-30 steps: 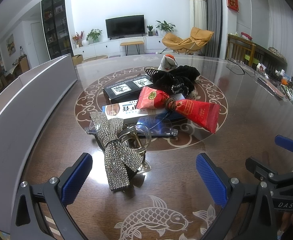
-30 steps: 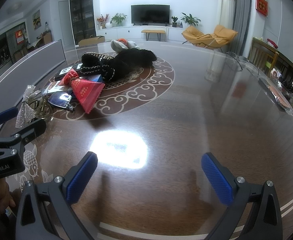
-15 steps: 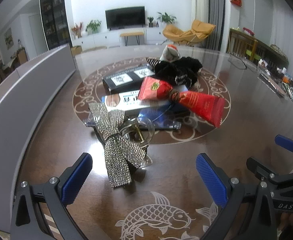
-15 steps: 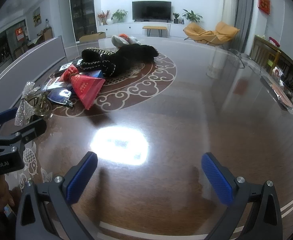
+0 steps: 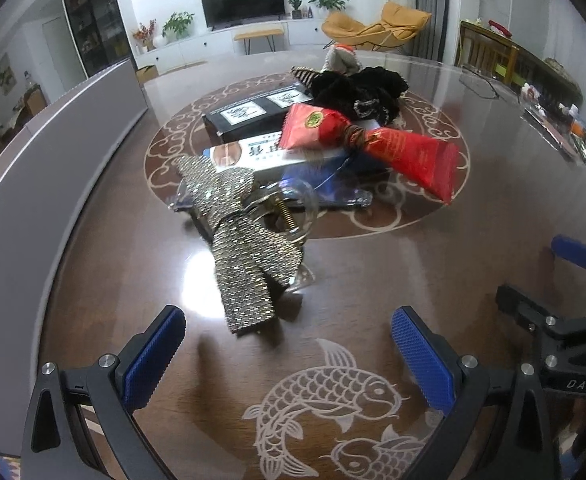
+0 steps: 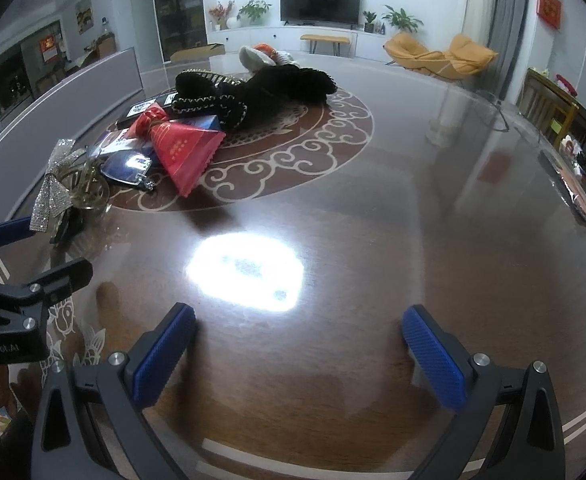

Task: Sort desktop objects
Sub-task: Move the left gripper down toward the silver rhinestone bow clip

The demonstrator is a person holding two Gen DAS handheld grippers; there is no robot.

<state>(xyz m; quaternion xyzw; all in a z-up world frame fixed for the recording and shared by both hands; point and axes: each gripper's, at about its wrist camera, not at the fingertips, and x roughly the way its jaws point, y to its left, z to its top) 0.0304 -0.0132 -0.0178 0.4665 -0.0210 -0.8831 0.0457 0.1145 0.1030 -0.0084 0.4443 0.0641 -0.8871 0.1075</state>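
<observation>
A silver rhinestone bow hair clip [image 5: 241, 232] lies on the glossy round table just ahead of my left gripper [image 5: 289, 360], which is open and holds nothing. Behind the clip sits a pile: a red snack packet [image 5: 373, 144], a white-and-blue box [image 5: 261, 156], a black box [image 5: 249, 116] and black knitted items [image 5: 357, 92]. My right gripper [image 6: 299, 354] is open over bare table, right of the pile. In the right wrist view the bow clip [image 6: 55, 188] and the red packet [image 6: 181, 148] lie at the left.
A grey low panel [image 5: 33, 160] curves along the table's left edge. Glasses [image 5: 479, 84] and small clutter [image 5: 573, 136] lie along the far right rim. Each gripper shows in the other's view: the right gripper [image 5: 565, 304], the left gripper [image 6: 17, 280].
My left gripper has tilted down and moved nearer to the bow clip, which now looks larger and lower in its view. The right gripper has edged slightly forward. Both stay open.
</observation>
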